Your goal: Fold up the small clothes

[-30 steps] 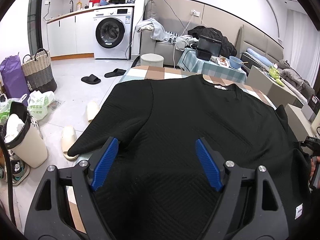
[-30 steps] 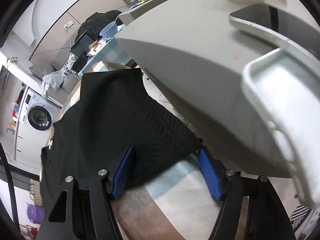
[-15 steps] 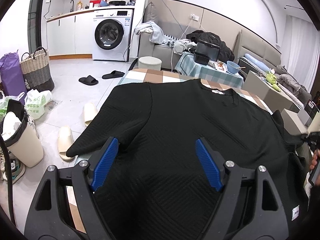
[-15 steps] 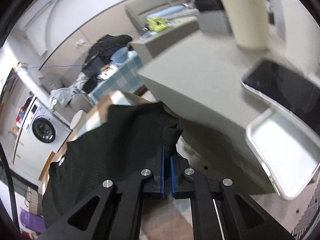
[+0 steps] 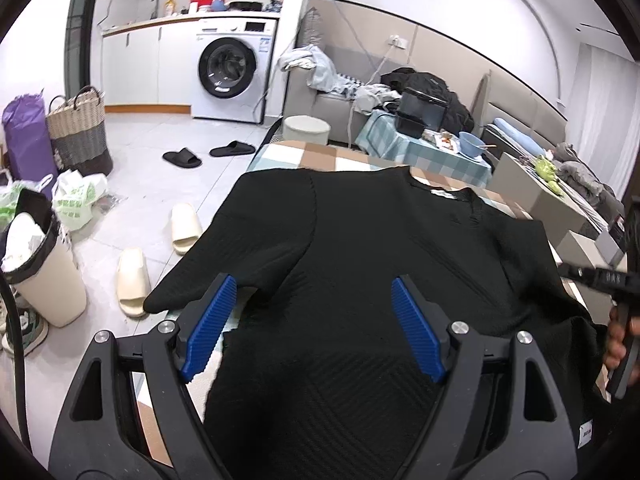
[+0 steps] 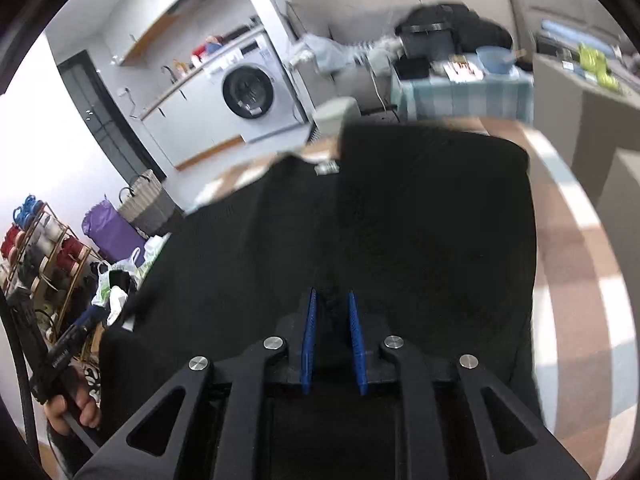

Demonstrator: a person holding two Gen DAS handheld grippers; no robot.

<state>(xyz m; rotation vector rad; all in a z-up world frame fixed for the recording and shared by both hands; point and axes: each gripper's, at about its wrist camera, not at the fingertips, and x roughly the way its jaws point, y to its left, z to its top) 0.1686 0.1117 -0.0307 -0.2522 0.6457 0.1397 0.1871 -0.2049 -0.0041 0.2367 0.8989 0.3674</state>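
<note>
A black textured top (image 5: 392,248) lies spread on the checked table (image 5: 336,158), collar at the far end, its left sleeve (image 5: 224,272) hanging over the table's left edge. My left gripper (image 5: 312,328) is open and hovers over the top's lower left part, holding nothing. My right gripper (image 6: 331,320) is shut on a fold of the black top (image 6: 400,232), its right side, carried over the body of the garment. The right gripper's body shows at the right edge of the left wrist view (image 5: 600,280).
The checked table (image 6: 568,240) shows bare at the right. On the floor to the left are a bin (image 5: 44,276), beige slippers (image 5: 132,280), bags and a basket (image 5: 76,136). A washing machine (image 5: 232,72), sofa and cluttered side table (image 5: 432,140) stand behind.
My right gripper closed on the top's right sleeve edge, lifted it and swung left over the garment. The left gripper stayed open, shifting slightly.
</note>
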